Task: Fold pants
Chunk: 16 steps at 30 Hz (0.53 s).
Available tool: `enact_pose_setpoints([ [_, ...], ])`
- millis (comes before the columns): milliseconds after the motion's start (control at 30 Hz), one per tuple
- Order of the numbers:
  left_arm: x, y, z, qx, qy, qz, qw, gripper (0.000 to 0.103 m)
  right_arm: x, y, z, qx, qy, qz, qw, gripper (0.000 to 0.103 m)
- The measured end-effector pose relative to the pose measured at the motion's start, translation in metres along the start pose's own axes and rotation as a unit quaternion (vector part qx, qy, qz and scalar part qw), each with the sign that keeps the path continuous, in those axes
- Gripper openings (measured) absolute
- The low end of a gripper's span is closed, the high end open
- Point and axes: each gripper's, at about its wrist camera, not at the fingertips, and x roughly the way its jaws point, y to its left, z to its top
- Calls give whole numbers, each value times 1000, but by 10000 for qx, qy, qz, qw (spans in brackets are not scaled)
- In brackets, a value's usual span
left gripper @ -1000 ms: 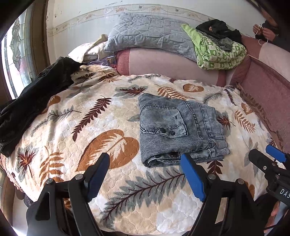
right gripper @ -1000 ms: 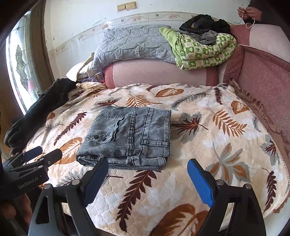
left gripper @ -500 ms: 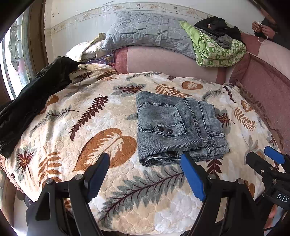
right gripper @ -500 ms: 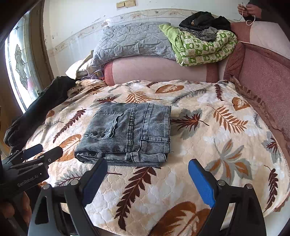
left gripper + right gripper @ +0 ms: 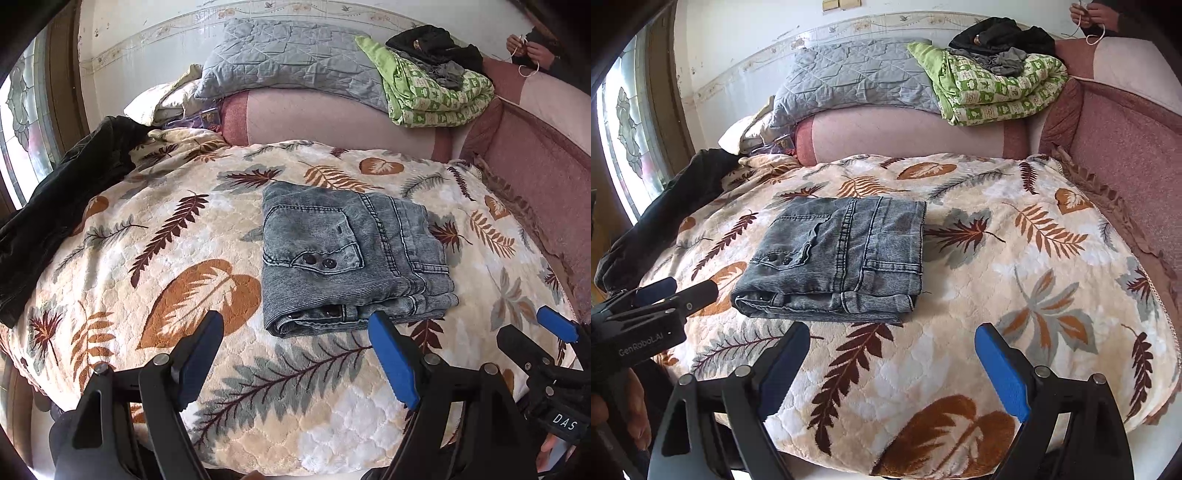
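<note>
Now both claws hang wide and empty, left claw and right claw, short of the folded jeans on the bed.

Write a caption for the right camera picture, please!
Folded grey jeans rest on the leafy blanket, open tongs hovering nearby.

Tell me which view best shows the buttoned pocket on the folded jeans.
Left wrist view: the buttoned pocket on the folded jeans faces the camera near centre, both buttons distinct. Right wrist view shows the same pocket off to the left, foreshortened, buttons darker and harder to separate.
</note>
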Motion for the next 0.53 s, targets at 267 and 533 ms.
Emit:
enact_pose_setpoints([
  [267, -2, 0, 3, -17, -23, -69, 10000, 81, -1, 4, 5, -108, -30, -18, 9999, 93],
  [533, -2, 4, 15, -180, -98, -540, 9983, 99, -1, 3, 8, -127, -39, -60, 9999, 93],
])
